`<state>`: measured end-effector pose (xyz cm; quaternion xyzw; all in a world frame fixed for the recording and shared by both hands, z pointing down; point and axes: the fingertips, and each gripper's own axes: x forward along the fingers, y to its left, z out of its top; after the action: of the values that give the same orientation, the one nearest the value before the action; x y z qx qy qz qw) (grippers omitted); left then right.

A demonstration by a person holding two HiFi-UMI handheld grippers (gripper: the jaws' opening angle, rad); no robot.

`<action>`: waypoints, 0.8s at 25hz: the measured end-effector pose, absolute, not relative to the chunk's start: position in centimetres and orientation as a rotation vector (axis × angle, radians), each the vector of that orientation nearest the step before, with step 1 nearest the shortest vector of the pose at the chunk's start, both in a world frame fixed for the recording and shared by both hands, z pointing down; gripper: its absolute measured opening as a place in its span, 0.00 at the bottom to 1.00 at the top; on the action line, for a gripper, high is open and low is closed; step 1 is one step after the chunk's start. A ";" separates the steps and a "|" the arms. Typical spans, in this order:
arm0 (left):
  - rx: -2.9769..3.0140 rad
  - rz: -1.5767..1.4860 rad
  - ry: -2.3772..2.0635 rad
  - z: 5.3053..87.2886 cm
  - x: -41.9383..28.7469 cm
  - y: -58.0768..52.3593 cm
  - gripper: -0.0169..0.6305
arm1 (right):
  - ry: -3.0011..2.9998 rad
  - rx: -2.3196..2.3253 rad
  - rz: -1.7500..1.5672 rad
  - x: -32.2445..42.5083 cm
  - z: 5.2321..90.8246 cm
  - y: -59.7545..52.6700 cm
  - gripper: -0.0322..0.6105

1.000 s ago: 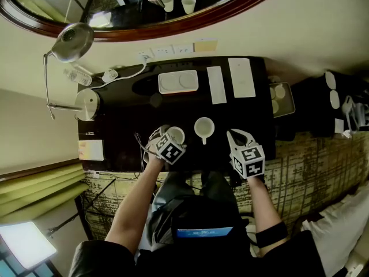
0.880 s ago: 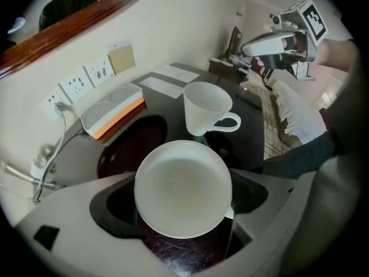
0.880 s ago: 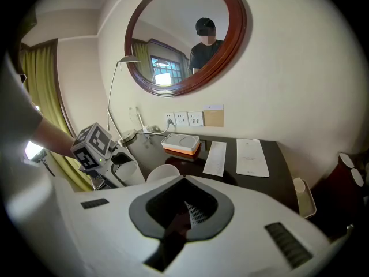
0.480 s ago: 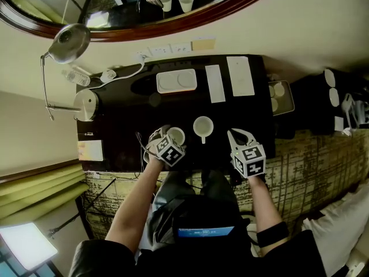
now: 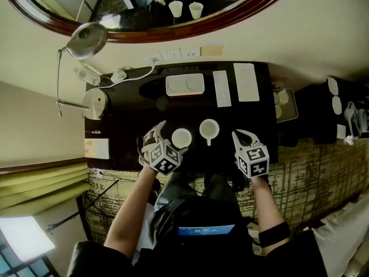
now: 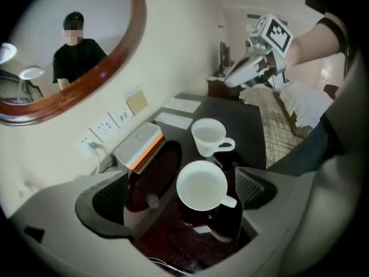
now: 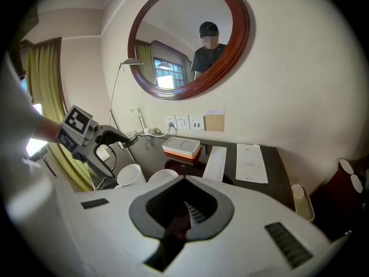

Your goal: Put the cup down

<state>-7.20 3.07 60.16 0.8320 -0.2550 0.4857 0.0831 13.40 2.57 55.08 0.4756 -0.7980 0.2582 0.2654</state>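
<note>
1. The left tongs (image 5: 154, 138) have just been opening and now stand wide. They have drawn up and back toward 7 o'clock from the white ceramic handled cup (image 5: 181, 138), which sat between them a moment ago, and nothing touches their pads
2. That cup stands upright near the front edge of the dark glossy desk (image 5: 253, 120), free of both tongs. I judge the putting-down done, with only clearing away left
3. The right tongs (image 5: 241, 136) are closed on nothing and hover over the front edge, at 3 o'clock of the cups
4. Count:
   - two cups, the second white cup (image 5: 209, 128) just beside the first at 2 o'clock and not touching it
   - two white paper cards (image 5: 222, 88) toward 12 o'clock
   - one white-and-orange flat box (image 5: 184, 85)
   - one oval wood-framed mirror (image 5: 144, 36)
</note>
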 end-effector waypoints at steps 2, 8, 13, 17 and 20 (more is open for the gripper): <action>2.537 1.315 -0.910 56.4 -8.2 2.0 0.88 | -2.169 1.285 0.682 13.2 54.4 2.3 0.08; 2.574 0.979 -1.221 47.2 -12.6 1.7 0.54 | -2.218 1.310 0.624 12.7 51.5 1.4 0.08; 2.491 0.719 -1.354 43.5 -15.7 2.4 0.31 | -2.235 1.352 0.604 13.5 49.8 1.1 0.08; 2.394 0.527 -1.412 42.7 -17.8 2.5 0.06 | -2.235 1.381 0.607 14.1 49.2 0.9 0.08; 2.312 0.406 -1.443 42.8 -19.0 2.7 0.03 | -2.232 1.394 0.605 14.5 48.9 0.8 0.08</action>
<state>-19.01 2.65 42.76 0.8234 -0.5140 0.1445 0.1921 14.47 0.75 48.90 0.5038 -0.8066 0.2187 0.2186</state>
